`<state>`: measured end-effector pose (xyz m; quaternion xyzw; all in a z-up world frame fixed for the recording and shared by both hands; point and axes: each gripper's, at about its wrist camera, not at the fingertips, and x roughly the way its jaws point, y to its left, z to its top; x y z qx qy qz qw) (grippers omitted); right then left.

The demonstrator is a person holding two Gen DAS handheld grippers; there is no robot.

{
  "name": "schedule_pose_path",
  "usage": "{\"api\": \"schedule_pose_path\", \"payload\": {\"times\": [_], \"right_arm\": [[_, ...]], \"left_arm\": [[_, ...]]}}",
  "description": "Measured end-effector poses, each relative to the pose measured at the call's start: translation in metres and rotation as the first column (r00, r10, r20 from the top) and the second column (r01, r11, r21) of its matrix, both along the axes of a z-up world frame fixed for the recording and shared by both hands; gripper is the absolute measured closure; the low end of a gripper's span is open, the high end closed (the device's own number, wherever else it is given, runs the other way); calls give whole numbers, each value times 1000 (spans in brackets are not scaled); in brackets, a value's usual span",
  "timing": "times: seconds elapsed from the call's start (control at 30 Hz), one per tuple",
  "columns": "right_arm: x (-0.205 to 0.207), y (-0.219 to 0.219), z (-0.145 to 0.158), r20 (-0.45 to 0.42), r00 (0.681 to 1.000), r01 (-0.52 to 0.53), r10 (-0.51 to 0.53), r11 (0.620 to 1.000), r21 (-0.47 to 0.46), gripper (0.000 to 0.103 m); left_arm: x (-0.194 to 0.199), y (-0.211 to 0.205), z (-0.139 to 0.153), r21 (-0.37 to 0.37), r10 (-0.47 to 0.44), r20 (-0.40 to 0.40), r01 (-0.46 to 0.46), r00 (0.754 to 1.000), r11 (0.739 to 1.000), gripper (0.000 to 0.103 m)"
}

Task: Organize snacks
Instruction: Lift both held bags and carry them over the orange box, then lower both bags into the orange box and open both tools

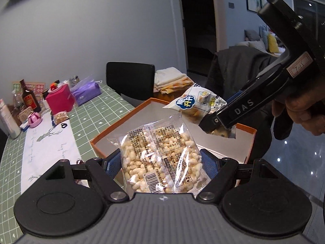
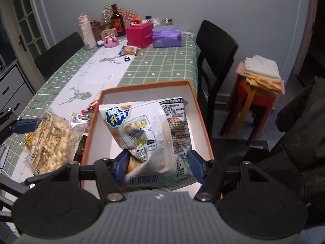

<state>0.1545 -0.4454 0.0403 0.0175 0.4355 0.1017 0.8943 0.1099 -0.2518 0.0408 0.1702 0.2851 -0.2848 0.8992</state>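
Note:
An orange box (image 1: pixel 113 126) with a white inside sits at the table's near corner; it also shows in the right wrist view (image 2: pixel 200 109). My left gripper (image 1: pixel 160 162) is shut on a clear bag of puffed rice (image 1: pixel 160 154), held above the box's near left edge; the bag also shows in the right wrist view (image 2: pixel 50 140). My right gripper (image 2: pixel 156 164) is shut on a white and blue snack bag (image 2: pixel 148 130), held over the box's inside. In the left wrist view the right gripper (image 1: pixel 215 126) pinches that bag (image 1: pixel 197 103) above the box's far side.
Small wrapped snacks (image 2: pixel 85 113) lie on the table left of the box. Bottles (image 2: pixel 117 20), a pink box (image 2: pixel 139 34), a purple tissue pack (image 2: pixel 166 37) and a nut packet (image 2: pixel 130 50) stand at the far end. Black chairs (image 2: pixel 215 46) and a stool with folded cloths (image 2: pixel 262 75) stand to the right.

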Motion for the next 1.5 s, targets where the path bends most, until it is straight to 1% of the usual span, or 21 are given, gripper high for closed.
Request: {"api": "schedule_pose_path", "payload": {"times": [0.27, 0.33, 0.43, 0.6, 0.97, 1.03, 1.13, 1.33, 1.5], "right_arm": [[6, -8, -22, -49, 999, 1, -2, 1000, -6, 41], [7, -6, -27, -61, 998, -3, 1, 1000, -18, 41], [10, -4, -36, -77, 997, 1, -4, 999, -36, 41], [15, 5, -50, -111, 994, -26, 18, 997, -73, 41], [21, 7, -69, -152, 988, -32, 14, 993, -116, 43], [21, 6, -72, -160, 987, -34, 15, 992, -118, 45], [21, 6, -74, -170, 985, -40, 19, 992, -121, 46], [20, 7, -78, -179, 984, -46, 22, 990, -132, 46], [20, 6, -77, -174, 985, -39, 15, 991, -131, 46]], "left_arm": [[4, -22, -19, 45, -54, -21, 55, 998, 997, 10], [6, -26, -24, 56, -63, -29, 64, 998, 996, 10], [11, -34, -33, 93, -77, -44, 81, 996, 992, 10], [18, -43, -43, 132, -108, -75, 118, 991, 984, 10], [33, -51, -60, 159, -116, -166, 142, 979, 977, 10], [35, -53, -61, 162, -112, -184, 142, 977, 976, 10], [37, -54, -65, 169, -99, -213, 136, 972, 976, 10], [37, -55, -72, 185, -84, -245, 132, 966, 974, 10], [41, -55, -74, 189, -69, -264, 122, 962, 974, 6]]}}
